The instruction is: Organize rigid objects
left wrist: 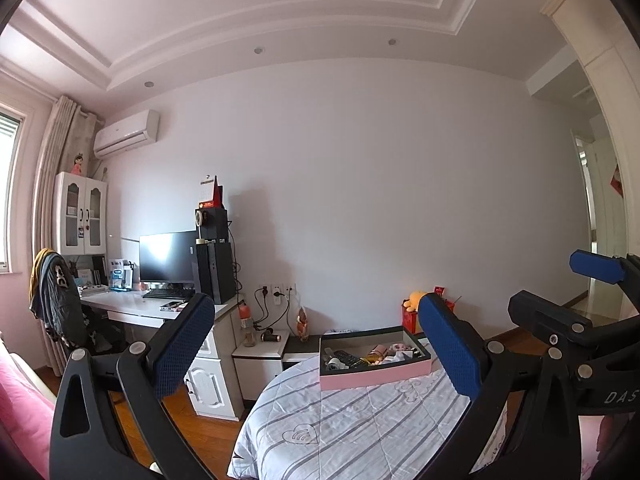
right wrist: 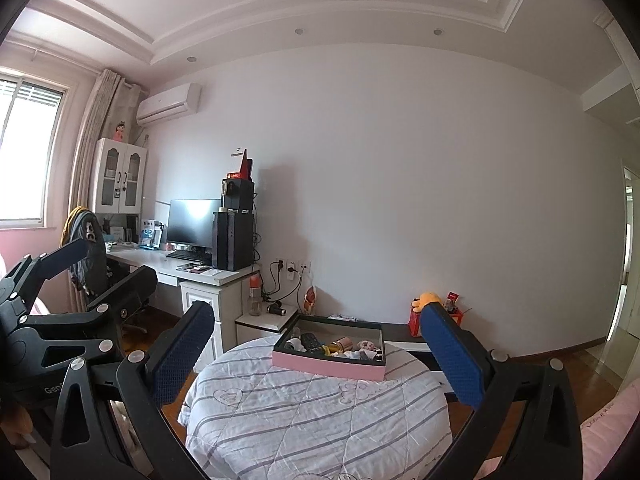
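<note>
A shallow box (left wrist: pixel 376 375) with pink sides and a dark rim lies on the far end of a grey-striped quilt (left wrist: pixel 340 420). It holds several small items, among them a black remote (left wrist: pixel 346 358) and a gold cylinder (left wrist: pixel 376 354). My left gripper (left wrist: pixel 316 300) is open and empty, raised short of the box. The right wrist view shows the same box (right wrist: pixel 328 364) ahead, with the remote (right wrist: pixel 310 342) inside. My right gripper (right wrist: pixel 319 309) is open with nothing between its blue pads. Each gripper shows in the other's view: the right gripper (left wrist: pixel 560 288), the left gripper (right wrist: pixel 108 264).
A white desk (right wrist: pixel 160 266) with a monitor (right wrist: pixel 192 220) and a black computer tower (right wrist: pixel 234 240) stands at the left, with a jacket-draped chair (right wrist: pixel 90 252) beside it. A low white nightstand (right wrist: pixel 264 320) and a red box with a yellow plush (right wrist: pixel 428 300) sit beyond the bed.
</note>
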